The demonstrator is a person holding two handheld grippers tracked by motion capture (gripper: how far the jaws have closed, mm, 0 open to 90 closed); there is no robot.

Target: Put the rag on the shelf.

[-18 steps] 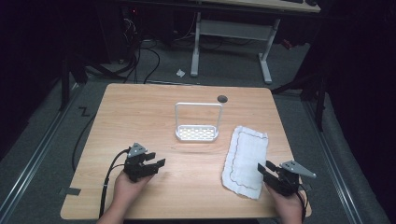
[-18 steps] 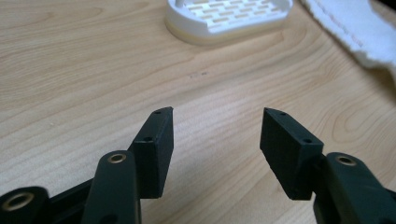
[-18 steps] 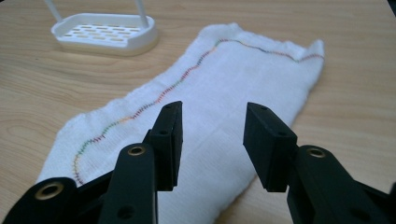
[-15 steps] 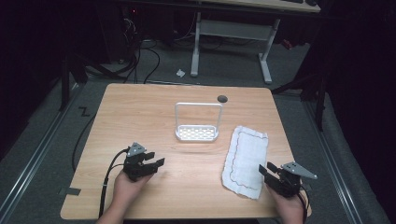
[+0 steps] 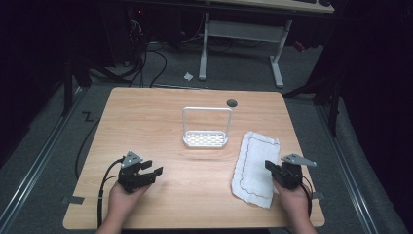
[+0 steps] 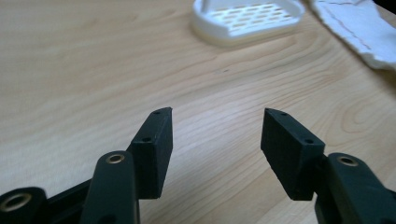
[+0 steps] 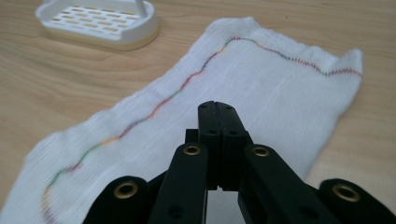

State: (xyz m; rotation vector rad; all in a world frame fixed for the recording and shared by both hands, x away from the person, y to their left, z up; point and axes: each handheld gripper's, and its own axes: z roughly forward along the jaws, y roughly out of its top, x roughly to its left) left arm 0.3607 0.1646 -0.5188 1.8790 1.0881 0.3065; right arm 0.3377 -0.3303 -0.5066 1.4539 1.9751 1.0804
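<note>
Two grippers idle, work unstarted: left gripper (image 5: pixel 155 174) gaped empty at lower left; right gripper (image 5: pixel 269 166) clenched on nothing over the cloth (image 5: pixel 256 165), flat at lower right.

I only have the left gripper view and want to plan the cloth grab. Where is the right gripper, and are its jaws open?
Observer: The right gripper is at the cloth's right edge, jaws shut with nothing between them.
Operator: Is the cloth flat or bunched?
Observer: Flat, spread lengthwise, with a coloured stitch line running round near its border.
Operator: I see a white slotted tray. Anything on it?
Observer: The tray has a tall wire handle arching upright over it.
Operator: Is the cloth touching the tray?
Observer: No, bare table shows between them.
</note>
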